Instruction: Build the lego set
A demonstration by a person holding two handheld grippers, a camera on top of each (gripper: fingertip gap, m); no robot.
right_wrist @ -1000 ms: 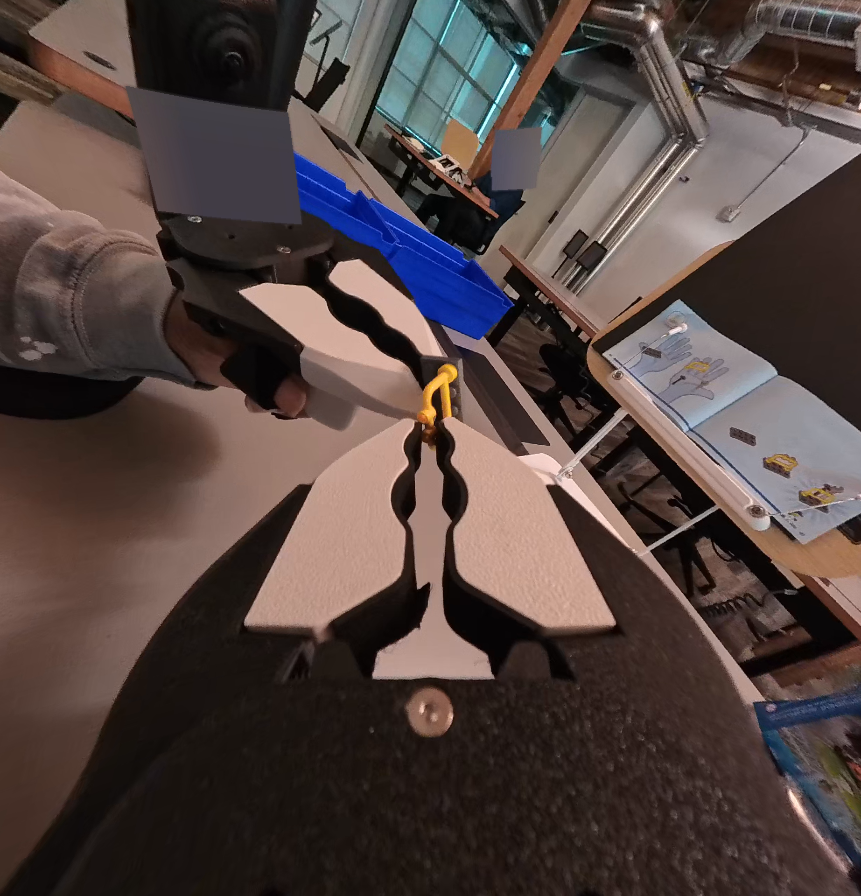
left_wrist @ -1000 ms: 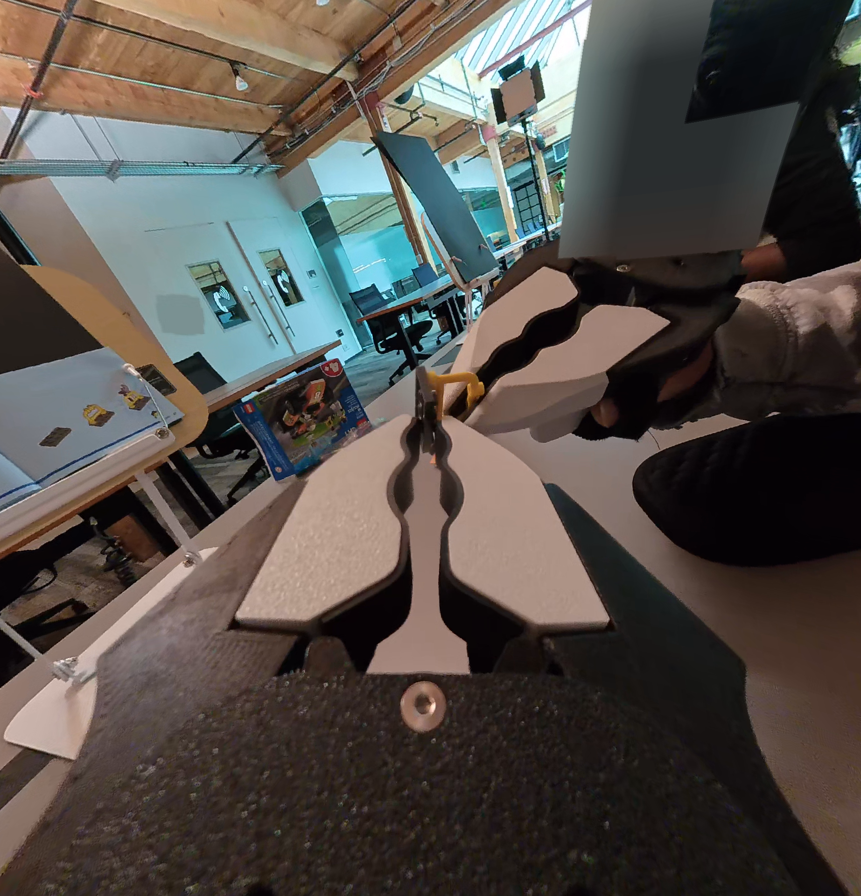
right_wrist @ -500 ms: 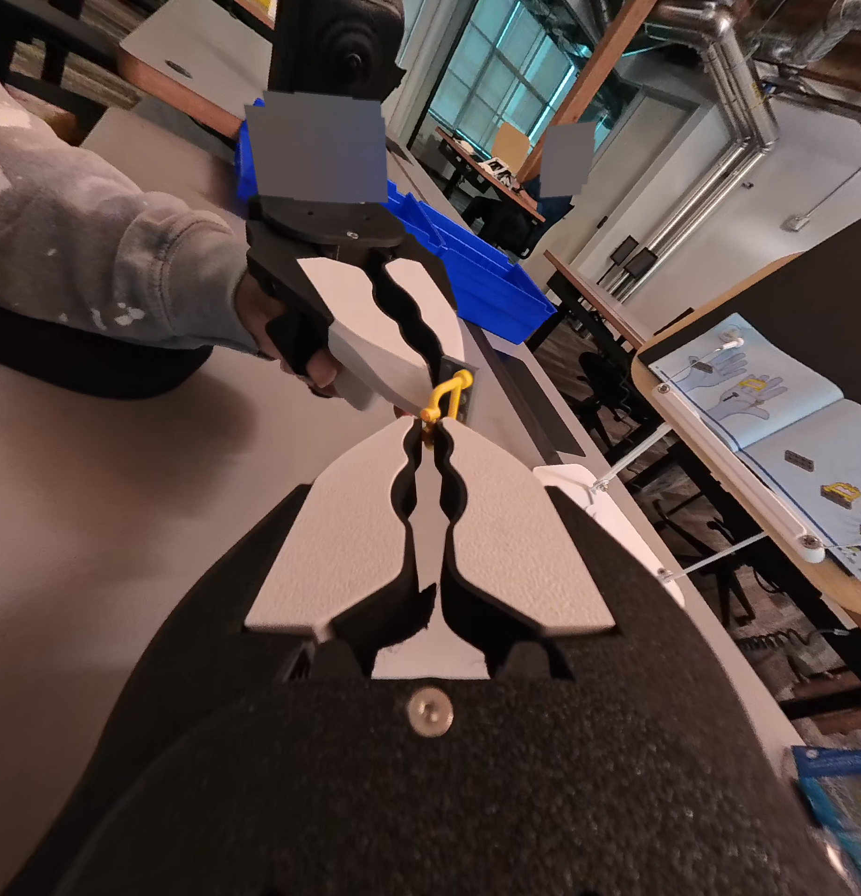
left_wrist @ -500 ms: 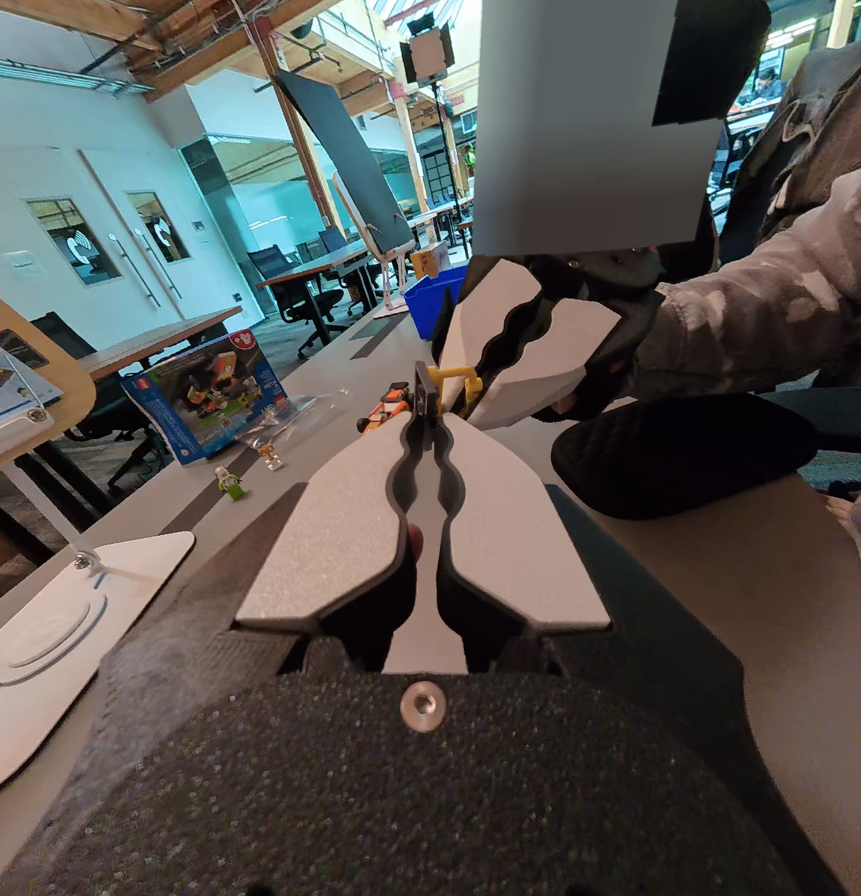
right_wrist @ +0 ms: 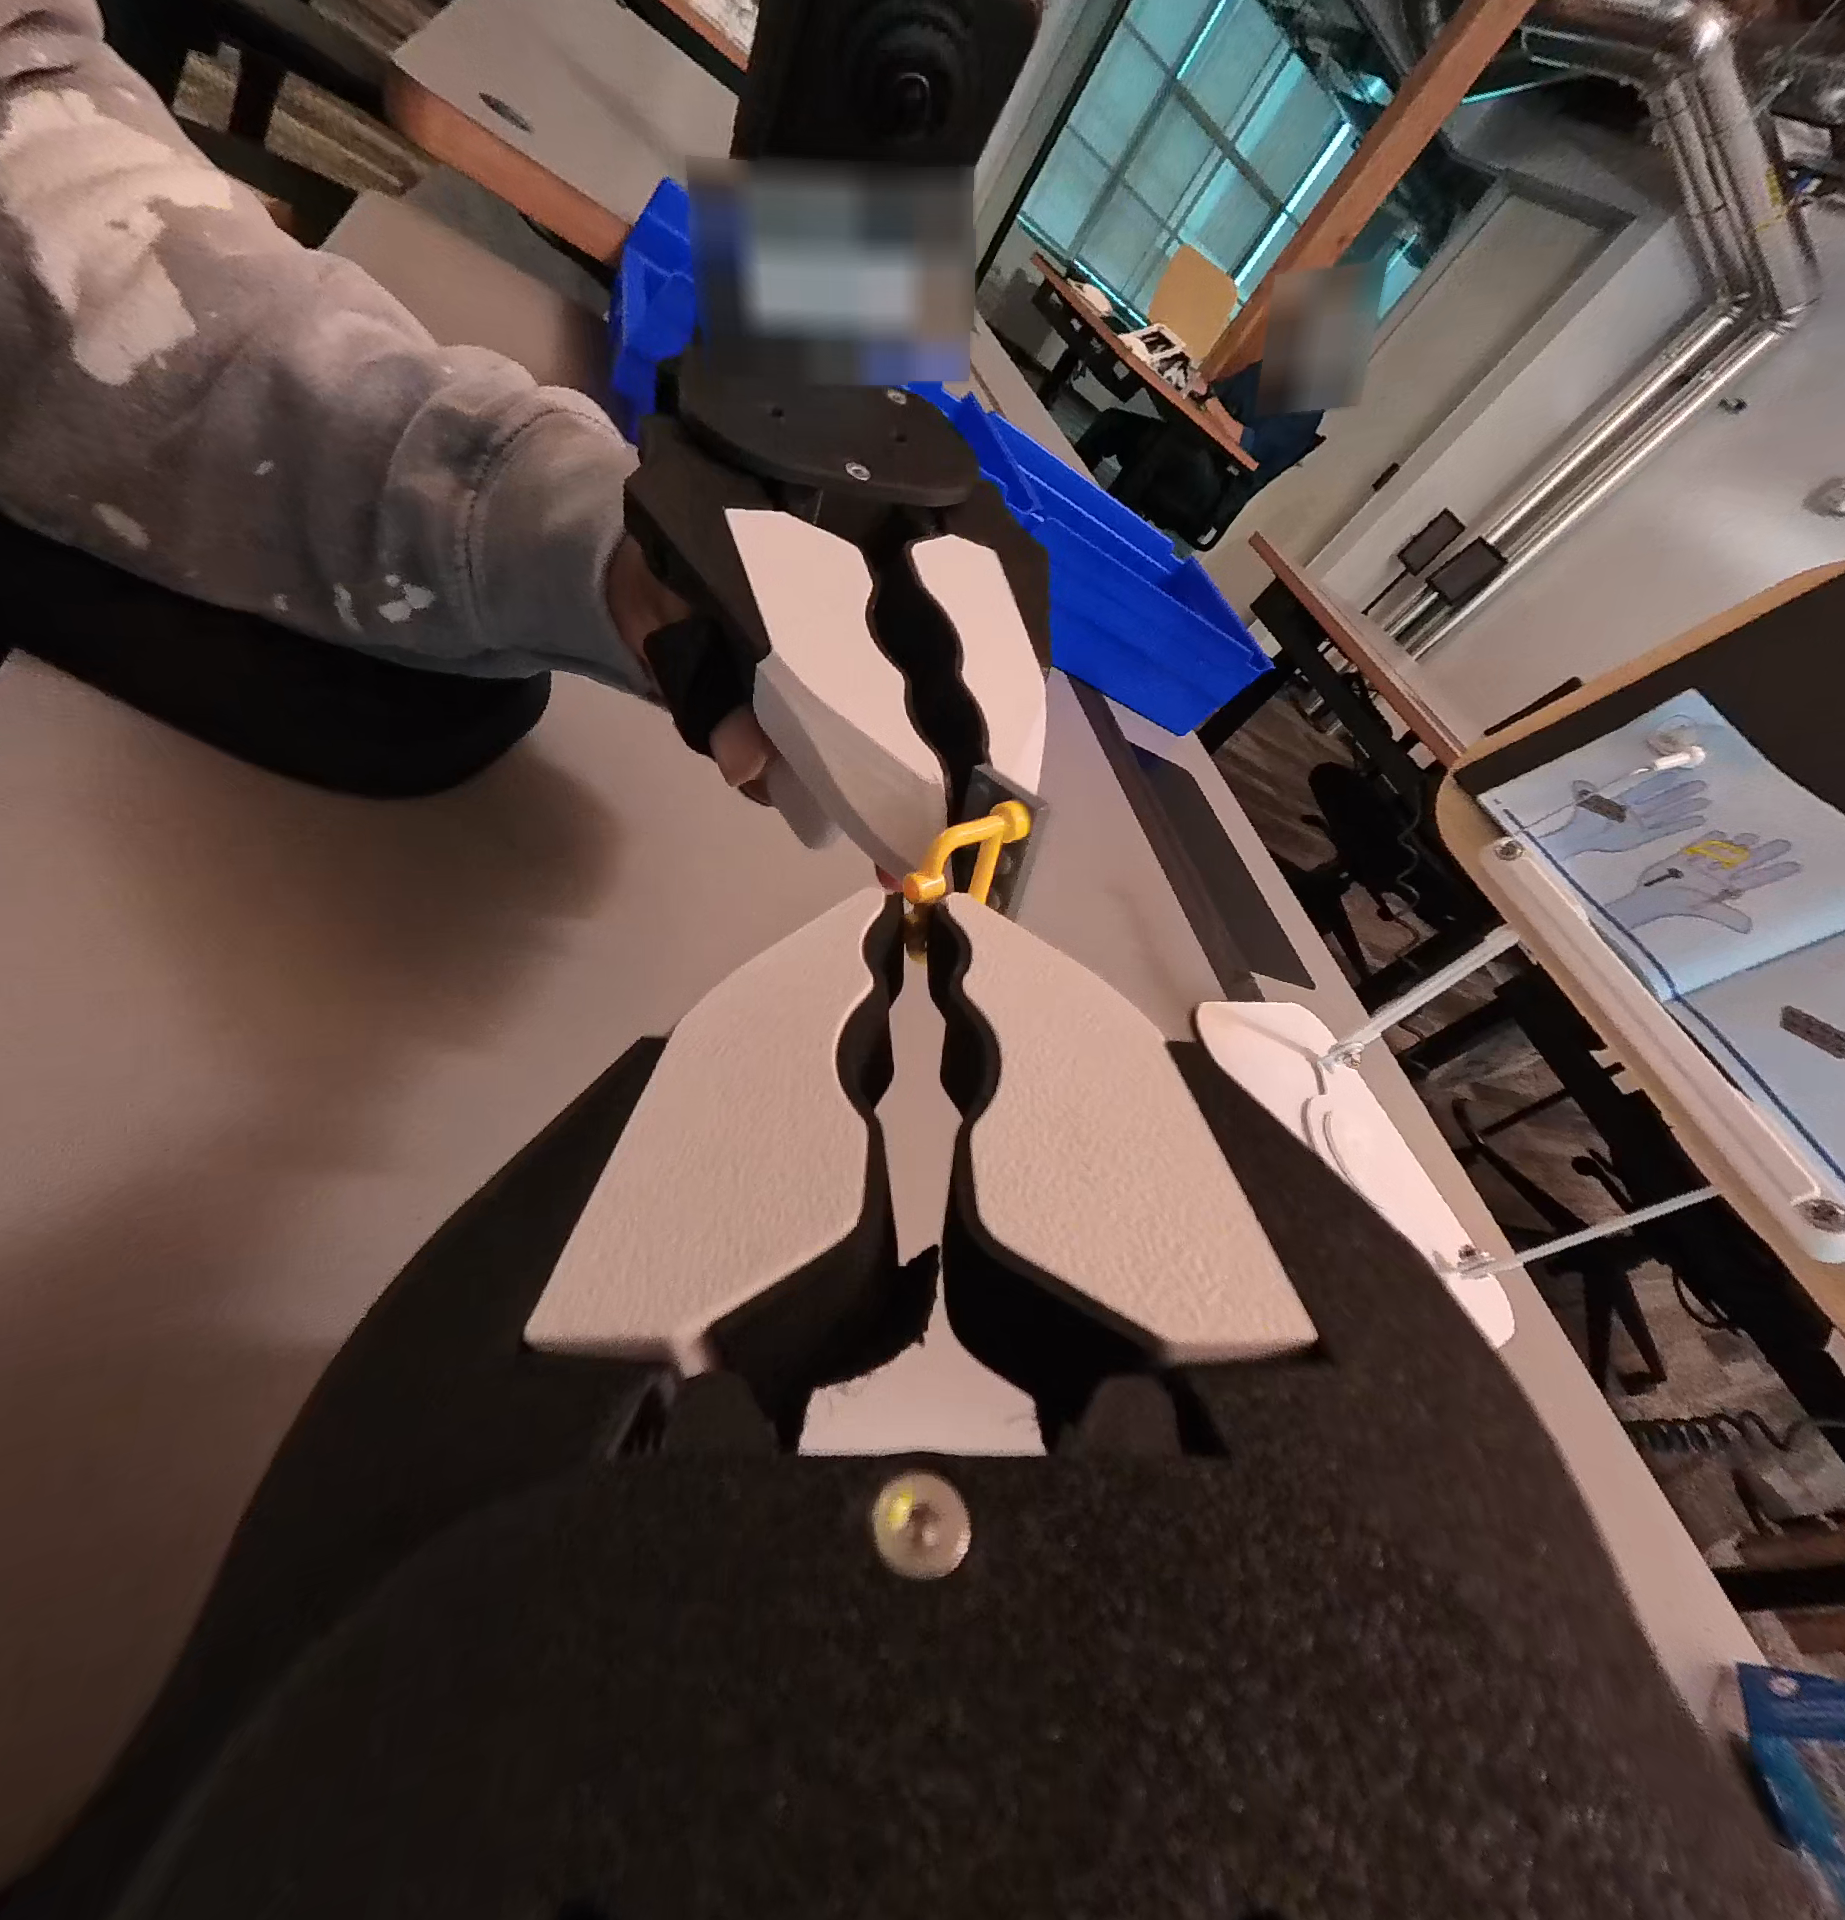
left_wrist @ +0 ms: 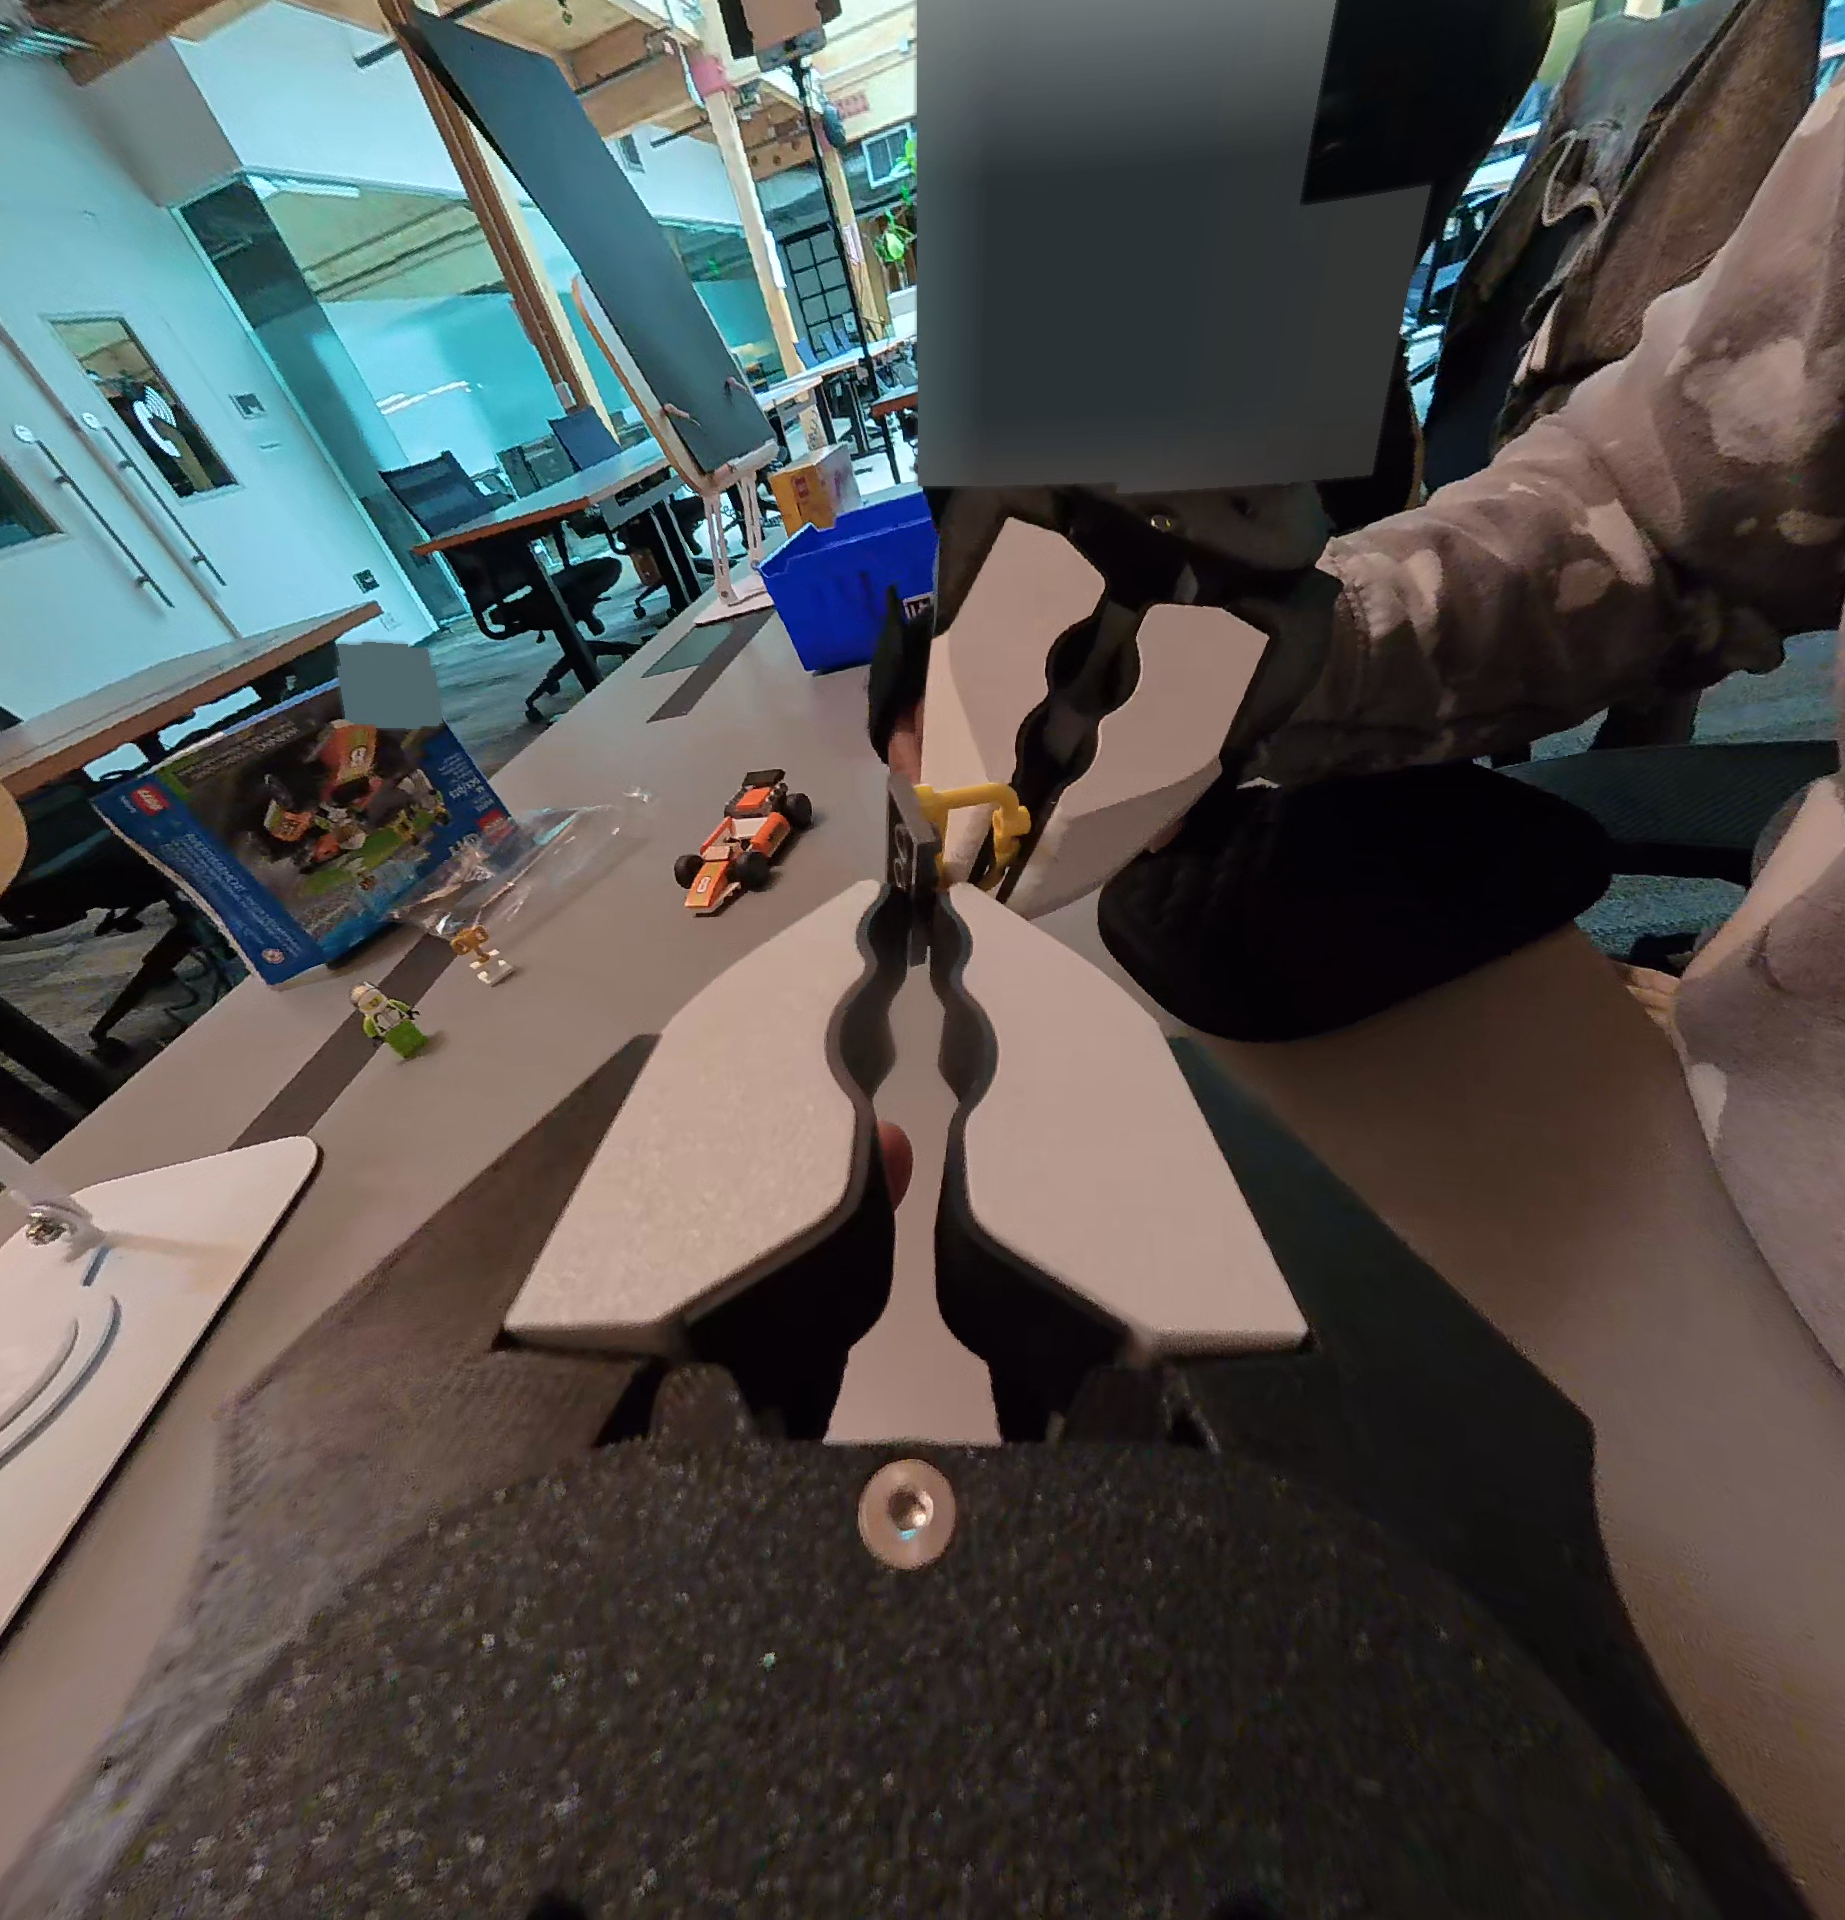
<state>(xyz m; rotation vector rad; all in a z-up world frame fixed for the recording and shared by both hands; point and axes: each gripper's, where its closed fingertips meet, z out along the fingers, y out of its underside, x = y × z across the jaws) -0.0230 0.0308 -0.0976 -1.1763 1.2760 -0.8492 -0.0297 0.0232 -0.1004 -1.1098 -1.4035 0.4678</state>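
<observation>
At centre frame in both wrist views, two grippers meet tip to tip above a grey table (left_wrist: 1520, 1299). The left gripper (left_wrist: 913, 902) pinches a dark grey plate (left_wrist: 910, 852) held on edge; the right gripper (right_wrist: 916, 920) clamps a yellow handle piece (right_wrist: 965, 847) pressed against that plate. At centre left, an orange toy car (left_wrist: 743, 840), a green minifigure (left_wrist: 388, 1018) and the set's box (left_wrist: 305, 831) rest on the table.

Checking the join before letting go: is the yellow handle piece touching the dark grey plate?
Touching. The right wrist view shows the yellow handle piece with its ends seated against the dark grey plate, no gap visible.
</observation>
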